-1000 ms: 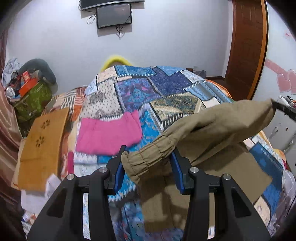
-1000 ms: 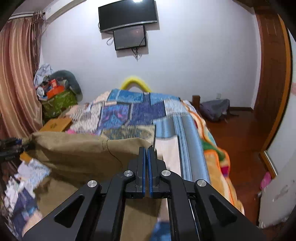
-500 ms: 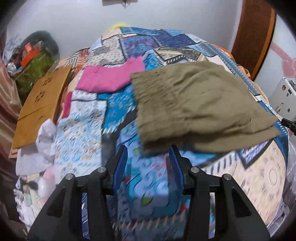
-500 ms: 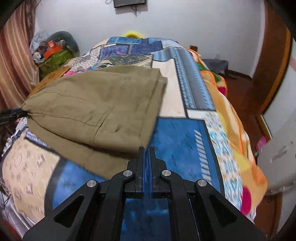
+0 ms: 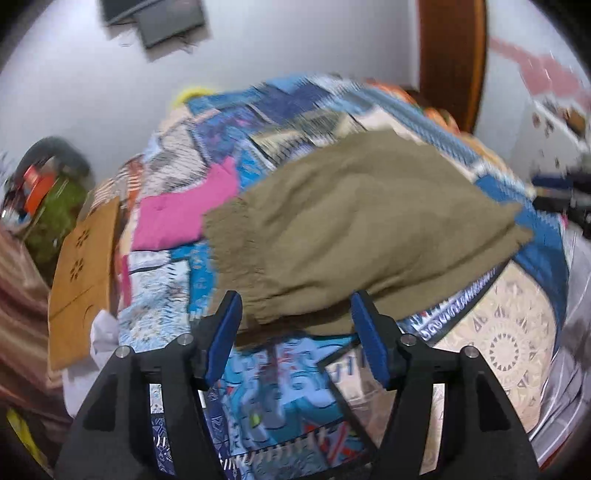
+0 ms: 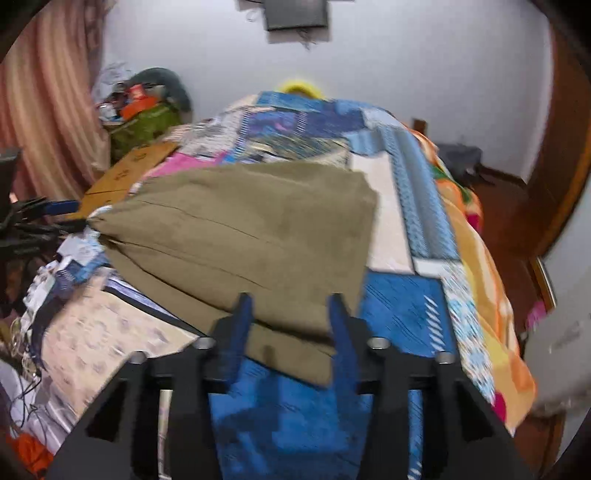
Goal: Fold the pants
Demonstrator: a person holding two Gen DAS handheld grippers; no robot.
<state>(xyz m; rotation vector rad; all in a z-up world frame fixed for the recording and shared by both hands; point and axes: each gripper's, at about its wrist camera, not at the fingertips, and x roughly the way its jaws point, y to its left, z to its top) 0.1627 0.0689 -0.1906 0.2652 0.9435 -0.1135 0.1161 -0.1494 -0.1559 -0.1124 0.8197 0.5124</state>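
olive-brown pants (image 5: pixel 354 229) on a blue patchwork bedspread (image 5: pixel 280 384); pink cloth (image 5: pixel 181 218) far left; pale wall (image 6: pixel 424 66).

Bed covered by a patchwork quilt (image 5: pixel 303 384), mostly blue with tan and orange panels. Pink folded garment (image 5: pixel 181 218) lies on the quilt toward its left side. Flat brown cardboard (image 5: pixel 83 273) with flower-shaped cutouts rests along the bed's left edge. Green bag (image 6: pixel 147 125) heaped with clutter in the far left corner. Dark screen (image 6: pixel 295 14) on the white wall; wooden door (image 5: pixel 450 62) at right.
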